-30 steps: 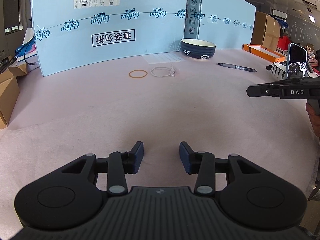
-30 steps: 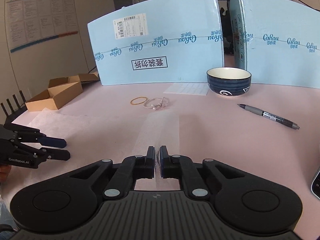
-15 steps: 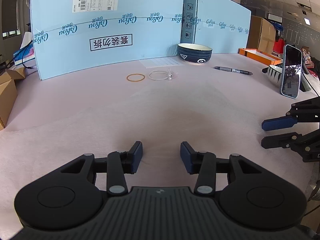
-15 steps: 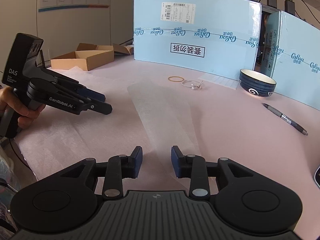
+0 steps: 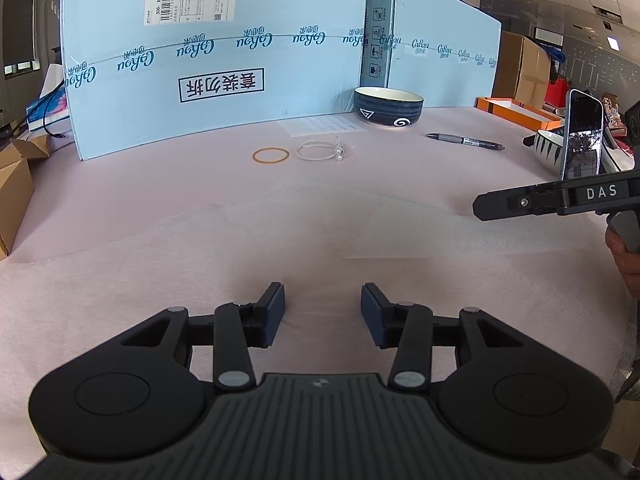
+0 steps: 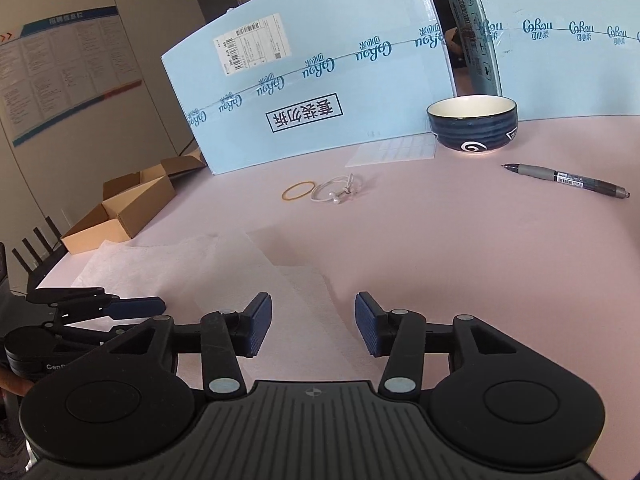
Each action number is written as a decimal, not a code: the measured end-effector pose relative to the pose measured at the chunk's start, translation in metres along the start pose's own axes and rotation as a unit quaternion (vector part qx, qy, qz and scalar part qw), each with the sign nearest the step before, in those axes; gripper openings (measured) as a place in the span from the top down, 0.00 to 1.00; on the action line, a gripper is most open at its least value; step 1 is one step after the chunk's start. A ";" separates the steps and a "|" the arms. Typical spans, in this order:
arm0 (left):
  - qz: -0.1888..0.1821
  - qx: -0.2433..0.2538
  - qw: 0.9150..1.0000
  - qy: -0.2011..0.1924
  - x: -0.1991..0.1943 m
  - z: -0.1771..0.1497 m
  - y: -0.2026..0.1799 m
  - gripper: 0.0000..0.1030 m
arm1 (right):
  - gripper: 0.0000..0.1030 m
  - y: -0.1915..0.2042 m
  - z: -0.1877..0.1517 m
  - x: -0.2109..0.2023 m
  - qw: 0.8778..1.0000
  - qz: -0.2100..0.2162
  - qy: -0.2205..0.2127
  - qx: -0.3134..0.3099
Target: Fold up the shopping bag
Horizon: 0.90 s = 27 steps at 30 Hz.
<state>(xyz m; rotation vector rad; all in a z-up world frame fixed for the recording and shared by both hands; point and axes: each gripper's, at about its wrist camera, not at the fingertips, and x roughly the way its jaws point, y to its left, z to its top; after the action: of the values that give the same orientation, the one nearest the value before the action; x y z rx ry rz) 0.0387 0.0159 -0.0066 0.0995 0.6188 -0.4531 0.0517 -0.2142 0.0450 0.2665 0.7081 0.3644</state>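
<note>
White bag (image 6: 224, 276) shows rightward only; both grippers' fingers (image 5: 272, 314) parted, right's (image 6: 258, 324) widening, empty.

A thin, translucent white non-woven shopping bag (image 6: 256, 280) lies flat on the pink table cover (image 6: 460, 240), near its front-left corner. It is partly folded: overlapping layers form a paler strip running toward the front edge, its corner panel (image 6: 312, 300) resting on top. Its edges blend faintly into the cover.
</note>
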 end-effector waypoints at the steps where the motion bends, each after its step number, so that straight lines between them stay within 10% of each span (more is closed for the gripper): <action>1: -0.001 -0.001 1.000 0.000 0.000 0.000 0.000 0.61 | 0.58 0.000 0.001 0.003 1.000 -0.002 0.004 0.001; 5: -0.003 -0.002 1.000 0.000 0.000 0.000 0.001 0.60 | 0.58 0.003 0.000 0.012 1.000 0.001 0.022 -0.010; 8: -0.003 -0.003 1.000 0.000 0.000 0.000 0.000 0.60 | 0.87 0.006 0.000 0.014 0.999 -0.002 0.025 -0.023; 11: -0.006 -0.005 1.000 0.000 0.001 0.000 0.001 0.60 | 0.95 0.008 -0.002 0.013 0.999 -0.004 0.023 -0.034; 27: -0.006 0.003 1.000 0.006 0.003 0.003 -0.004 0.46 | 0.96 -0.016 0.022 -0.016 0.981 -0.151 -0.097 -0.078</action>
<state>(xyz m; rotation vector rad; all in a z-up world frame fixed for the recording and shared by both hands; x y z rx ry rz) 0.0401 0.0105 -0.0059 0.1041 0.6312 -0.4672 0.0592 -0.2378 0.0645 0.0415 0.5151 0.1006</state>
